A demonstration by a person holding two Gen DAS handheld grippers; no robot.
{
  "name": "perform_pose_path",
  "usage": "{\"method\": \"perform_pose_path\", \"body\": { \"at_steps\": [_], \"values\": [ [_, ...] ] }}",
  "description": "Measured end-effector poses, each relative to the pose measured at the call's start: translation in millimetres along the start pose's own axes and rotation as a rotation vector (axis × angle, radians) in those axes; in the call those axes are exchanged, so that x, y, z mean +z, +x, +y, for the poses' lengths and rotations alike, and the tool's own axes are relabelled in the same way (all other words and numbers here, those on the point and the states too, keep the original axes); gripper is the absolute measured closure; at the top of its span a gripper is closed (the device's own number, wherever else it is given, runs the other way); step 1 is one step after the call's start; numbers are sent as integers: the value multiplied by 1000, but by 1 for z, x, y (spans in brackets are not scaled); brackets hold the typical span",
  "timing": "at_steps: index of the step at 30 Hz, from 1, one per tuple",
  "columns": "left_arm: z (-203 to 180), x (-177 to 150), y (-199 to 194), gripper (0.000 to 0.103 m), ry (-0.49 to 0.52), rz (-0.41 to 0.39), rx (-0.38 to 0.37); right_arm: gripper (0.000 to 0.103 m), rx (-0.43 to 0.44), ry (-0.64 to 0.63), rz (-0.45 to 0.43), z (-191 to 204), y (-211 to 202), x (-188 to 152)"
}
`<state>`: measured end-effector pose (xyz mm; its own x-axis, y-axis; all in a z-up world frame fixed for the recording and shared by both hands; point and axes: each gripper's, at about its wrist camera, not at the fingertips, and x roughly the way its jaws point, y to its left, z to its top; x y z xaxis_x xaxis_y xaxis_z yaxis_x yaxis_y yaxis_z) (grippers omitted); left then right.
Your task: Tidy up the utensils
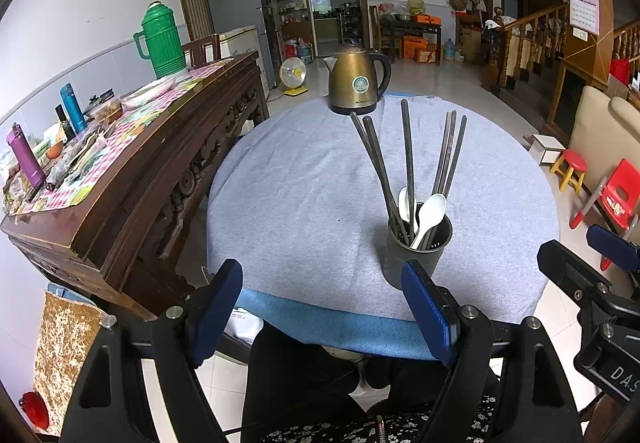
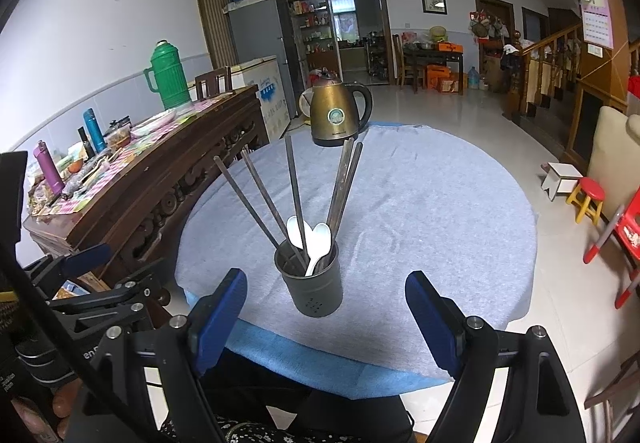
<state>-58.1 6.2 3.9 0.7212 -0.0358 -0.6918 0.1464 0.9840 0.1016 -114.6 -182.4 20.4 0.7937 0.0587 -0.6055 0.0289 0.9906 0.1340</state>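
Both my grippers, left gripper [image 1: 322, 307] and right gripper [image 2: 326, 317], spread, empty; holder [image 2: 316, 289] mid-frame looks filled; I judge task near done.

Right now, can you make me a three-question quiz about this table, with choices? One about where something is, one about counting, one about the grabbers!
1. Where are the chopsticks?
A. Standing in the holder cup
B. Flat on the cloth
C. Inside the kettle

2. How many white spoons are in the cup?
A. None
B. Two
C. Five

3. How is the right hand-held gripper?
A. Shut on a spoon
B. Shut on the cup
C. Open, holding nothing

Answers:
1 A, their ends sit in the cup and they lean outward.
2 B, two white bowls show among the sticks.
3 C, its blue fingers stand wide apart with nothing held between them. The left hand-held gripper looks the same.
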Motion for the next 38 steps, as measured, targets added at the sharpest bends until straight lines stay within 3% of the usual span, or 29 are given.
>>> {"method": "perform_pose_path", "body": {
  "at_steps": [32,38],
  "values": [
    [3,0,4,21,-1,-1,13,19,-4,22,6,-4,11,1],
    [11,6,8,21,-8,-45,26,19,-18,27,2,-10,23,6]
  ]
}}
